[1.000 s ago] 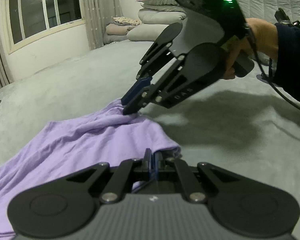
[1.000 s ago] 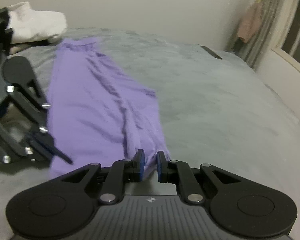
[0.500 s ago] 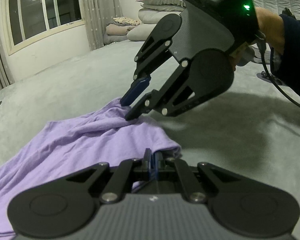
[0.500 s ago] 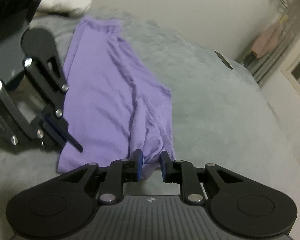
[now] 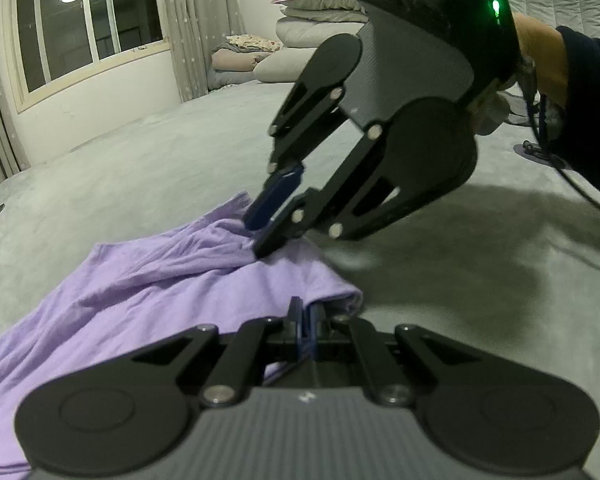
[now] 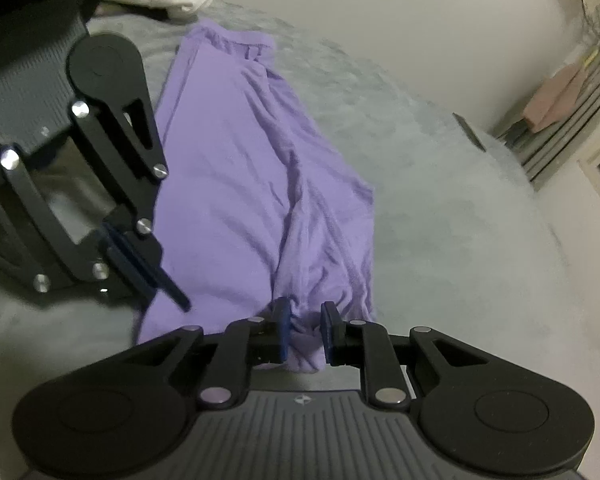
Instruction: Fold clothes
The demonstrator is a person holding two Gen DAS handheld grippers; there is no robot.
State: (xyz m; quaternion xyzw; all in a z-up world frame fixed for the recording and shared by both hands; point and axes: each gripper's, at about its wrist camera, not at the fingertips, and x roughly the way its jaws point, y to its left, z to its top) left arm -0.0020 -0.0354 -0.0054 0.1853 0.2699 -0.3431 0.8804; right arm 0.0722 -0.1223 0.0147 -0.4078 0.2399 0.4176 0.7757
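Your left gripper is pinched tight on the near edge of the purple garment, which lies spread on the grey bed. Your right gripper has just been easing apart, a bunched fold between its pads, seemingly not squeezed.

tongs: black, blue pads | green LED | dark sleeve

A: Any readable text in either view?
B: None. There was only a small pale logo mark on each gripper body, too small to make out. No labels, numbers or signs.
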